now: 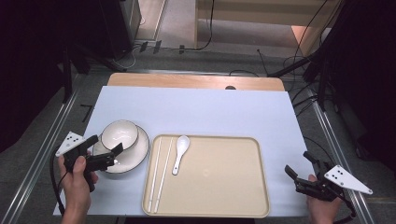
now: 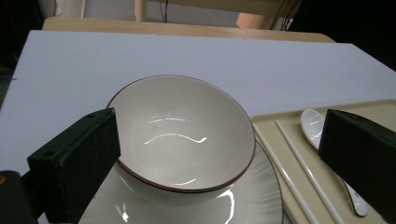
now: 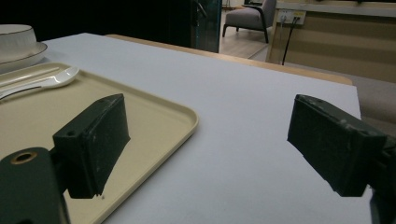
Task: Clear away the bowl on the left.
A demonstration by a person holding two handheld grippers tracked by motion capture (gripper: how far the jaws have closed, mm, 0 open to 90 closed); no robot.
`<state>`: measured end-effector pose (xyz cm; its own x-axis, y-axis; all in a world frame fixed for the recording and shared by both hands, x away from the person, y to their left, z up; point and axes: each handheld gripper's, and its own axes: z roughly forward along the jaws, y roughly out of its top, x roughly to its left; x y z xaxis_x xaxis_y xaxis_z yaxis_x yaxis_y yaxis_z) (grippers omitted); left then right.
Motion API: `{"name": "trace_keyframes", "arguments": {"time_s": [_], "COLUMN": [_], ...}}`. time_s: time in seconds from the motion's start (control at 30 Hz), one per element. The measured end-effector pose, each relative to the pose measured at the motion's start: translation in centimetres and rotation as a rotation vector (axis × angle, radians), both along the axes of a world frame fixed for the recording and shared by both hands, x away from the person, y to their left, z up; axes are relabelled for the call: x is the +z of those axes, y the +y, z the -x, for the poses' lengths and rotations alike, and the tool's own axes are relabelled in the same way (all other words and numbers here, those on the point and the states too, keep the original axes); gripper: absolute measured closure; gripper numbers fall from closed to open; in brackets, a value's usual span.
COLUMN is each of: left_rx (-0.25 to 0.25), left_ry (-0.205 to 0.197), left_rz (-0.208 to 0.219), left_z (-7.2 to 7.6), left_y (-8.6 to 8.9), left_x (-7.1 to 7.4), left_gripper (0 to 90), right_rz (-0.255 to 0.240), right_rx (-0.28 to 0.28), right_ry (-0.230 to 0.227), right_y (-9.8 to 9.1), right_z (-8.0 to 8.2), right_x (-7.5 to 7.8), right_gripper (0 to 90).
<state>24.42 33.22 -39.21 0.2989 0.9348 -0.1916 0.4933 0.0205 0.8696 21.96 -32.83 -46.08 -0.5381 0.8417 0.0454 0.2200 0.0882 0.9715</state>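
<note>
The left gripper [image 1: 105, 147] has its two black jaws spread wide on either side of the round white ceramic bowl with a thin dark rim [image 1: 119, 134]; in the left gripper view the bowl [image 2: 182, 135] sits between the jaws, and whether they touch its wall cannot be told. It grasps nothing. The bowl stands upright, mouth up, on a round white ceramic plate [image 1: 136, 161], just left of the beige rectangular plastic tray [image 1: 224, 177].

The right gripper [image 1: 300, 169] is released too, its jaws wide apart over the pale blue table mat [image 1: 210, 109], just right of the tray and holding nothing.

On the tray's left part lie a white ceramic spoon [image 1: 180, 153], bowl end away from the person, and a pair of white chopsticks [image 1: 157, 173], their long axes running near to far.

No writing is legible anywhere.
</note>
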Motion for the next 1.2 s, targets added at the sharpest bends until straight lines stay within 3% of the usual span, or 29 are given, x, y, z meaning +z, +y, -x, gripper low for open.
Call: {"name": "trace_keyframes", "arguments": {"time_s": [0.63,0.73,0.9,1.2], "left_rx": [0.006,0.015,0.061,0.166], "left_ry": [0.056,0.062,0.079,0.170], "left_rz": [-0.012,-0.037,-0.051,-0.058], "left_z": [-3.1,-3.5,-4.0,-5.0], "left_y": [1.3,1.1,1.0,1.8], "left_x": [-1.3,-1.4,-1.2,-1.6], "left_gripper": [0.0,0.0,10.0,29.5], "right_rz": [0.004,0.011,0.014,0.018], "right_rx": [-0.008,-0.011,-0.020,-0.017], "right_ry": [0.004,0.004,-0.001,0.003], "right_y": [-0.1,-0.2,-0.4,-0.3], "right_z": [0.2,0.3,0.6,0.6], "right_x": [-0.1,-0.1,0.0,-0.2], "right_gripper": [13.0,13.0,13.0,13.1]}}
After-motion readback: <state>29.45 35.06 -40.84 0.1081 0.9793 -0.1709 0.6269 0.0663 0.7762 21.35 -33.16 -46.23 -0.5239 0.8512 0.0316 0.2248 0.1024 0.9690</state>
